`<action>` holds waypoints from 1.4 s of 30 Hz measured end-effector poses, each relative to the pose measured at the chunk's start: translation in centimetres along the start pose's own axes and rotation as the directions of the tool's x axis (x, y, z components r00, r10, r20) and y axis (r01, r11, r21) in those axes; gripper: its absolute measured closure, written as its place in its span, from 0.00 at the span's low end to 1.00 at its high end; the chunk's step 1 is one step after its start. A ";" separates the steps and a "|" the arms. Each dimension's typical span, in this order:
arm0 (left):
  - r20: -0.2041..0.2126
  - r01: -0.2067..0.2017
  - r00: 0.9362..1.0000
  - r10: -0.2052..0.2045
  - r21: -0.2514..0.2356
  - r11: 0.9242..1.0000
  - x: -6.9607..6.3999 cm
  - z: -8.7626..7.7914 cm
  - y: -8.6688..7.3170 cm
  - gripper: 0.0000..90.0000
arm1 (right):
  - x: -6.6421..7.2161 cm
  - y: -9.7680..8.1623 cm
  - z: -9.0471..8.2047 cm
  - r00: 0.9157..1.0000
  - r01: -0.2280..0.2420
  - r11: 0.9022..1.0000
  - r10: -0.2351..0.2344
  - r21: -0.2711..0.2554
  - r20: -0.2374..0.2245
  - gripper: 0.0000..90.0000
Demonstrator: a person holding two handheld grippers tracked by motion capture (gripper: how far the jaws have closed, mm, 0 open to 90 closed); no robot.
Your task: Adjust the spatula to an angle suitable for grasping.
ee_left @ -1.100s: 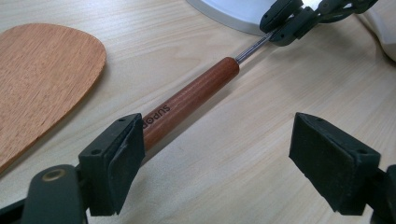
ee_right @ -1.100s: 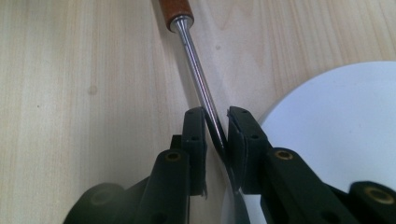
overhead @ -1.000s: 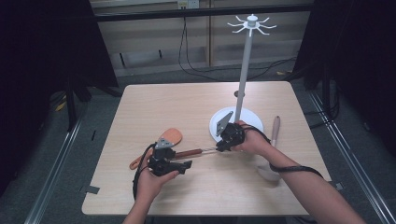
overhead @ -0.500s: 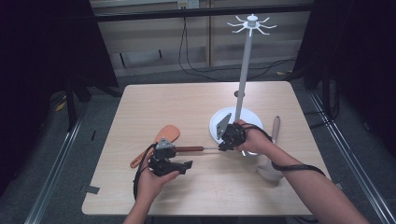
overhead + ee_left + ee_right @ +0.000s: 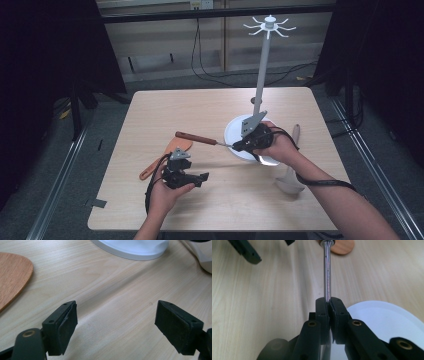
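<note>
The table (image 5: 150, 210) carries a white stand (image 5: 262, 75) whose round base (image 5: 235, 132) sits toward the right edge, a pale spatula (image 5: 291, 170) near that edge, and a wooden spatula (image 5: 167, 155) toward the left edge. Against a second ago, the utensil (image 5: 200, 138) with the brown handle and steel shaft has left the tabletop: its handle now tilts up above the middle of the table, and the right hand (image 5: 280, 147) sits a little higher beside the base. The right gripper (image 5: 235, 146) has just been closing and now pinches the shaft tight. The left hand (image 5: 167, 192) rests near the front edge as before, its left gripper (image 5: 116, 327) spread wide over bare wood, holding nothing.
</note>
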State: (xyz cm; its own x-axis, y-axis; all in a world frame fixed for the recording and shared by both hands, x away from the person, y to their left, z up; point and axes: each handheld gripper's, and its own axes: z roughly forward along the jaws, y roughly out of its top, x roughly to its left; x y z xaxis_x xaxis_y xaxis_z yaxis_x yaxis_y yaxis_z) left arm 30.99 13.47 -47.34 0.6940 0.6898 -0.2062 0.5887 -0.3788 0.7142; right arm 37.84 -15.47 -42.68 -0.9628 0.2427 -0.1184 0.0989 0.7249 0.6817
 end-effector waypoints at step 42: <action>0.026 -0.045 0.999 0.045 0.002 0.999 -1.0 1.4 1.4 0.20 | 6.7 -1.3 -7.0 0.832 -0.030 0.834 0.327 -0.552 0.448 0.95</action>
State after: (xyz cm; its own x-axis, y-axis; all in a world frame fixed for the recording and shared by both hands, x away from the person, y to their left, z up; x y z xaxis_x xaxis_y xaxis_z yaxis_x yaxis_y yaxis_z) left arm 31.69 11.38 -47.13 0.7306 0.6554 -0.1914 0.5576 -0.4110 0.7212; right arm 29.55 -19.30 -39.32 -0.6566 0.7275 -0.1992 -0.0269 0.2413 0.9701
